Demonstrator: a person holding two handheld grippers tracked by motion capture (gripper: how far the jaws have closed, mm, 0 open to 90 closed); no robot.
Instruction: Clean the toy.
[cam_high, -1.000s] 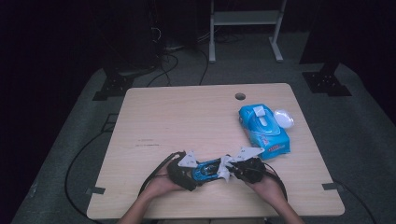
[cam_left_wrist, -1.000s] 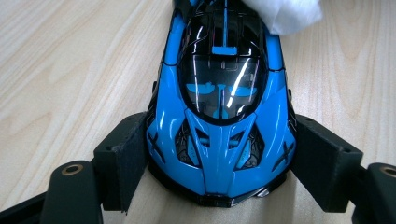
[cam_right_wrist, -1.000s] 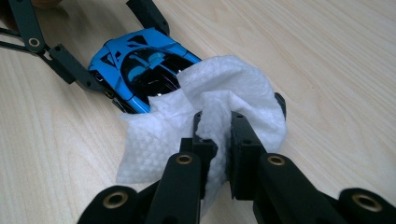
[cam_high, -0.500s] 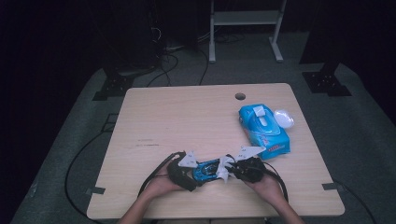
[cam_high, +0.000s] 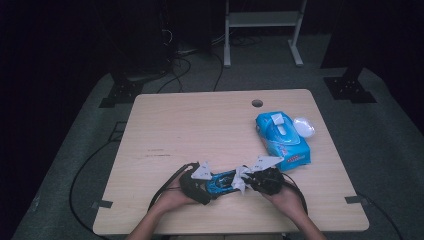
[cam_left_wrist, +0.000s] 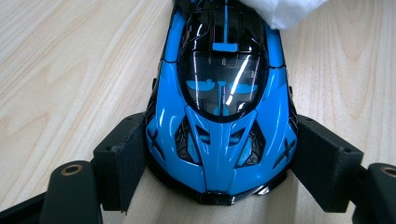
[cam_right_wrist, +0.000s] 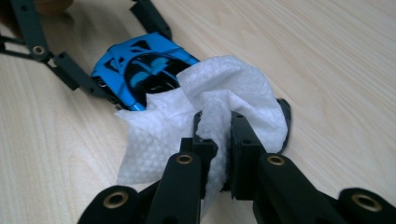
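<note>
Left gripper view shows the left gripper (cam_left_wrist: 219, 161) clamping the blue toy car (cam_left_wrist: 222, 107) on the table (cam_high: 200, 125), while the right gripper (cam_right_wrist: 223, 135), pinching a white wipe (cam_right_wrist: 205, 107), works its rear, so wiping seems underway, front untouched.

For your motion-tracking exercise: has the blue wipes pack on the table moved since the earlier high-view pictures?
No. The wipes pack lies in the same spot, just right of and below the table's round hole.
</note>
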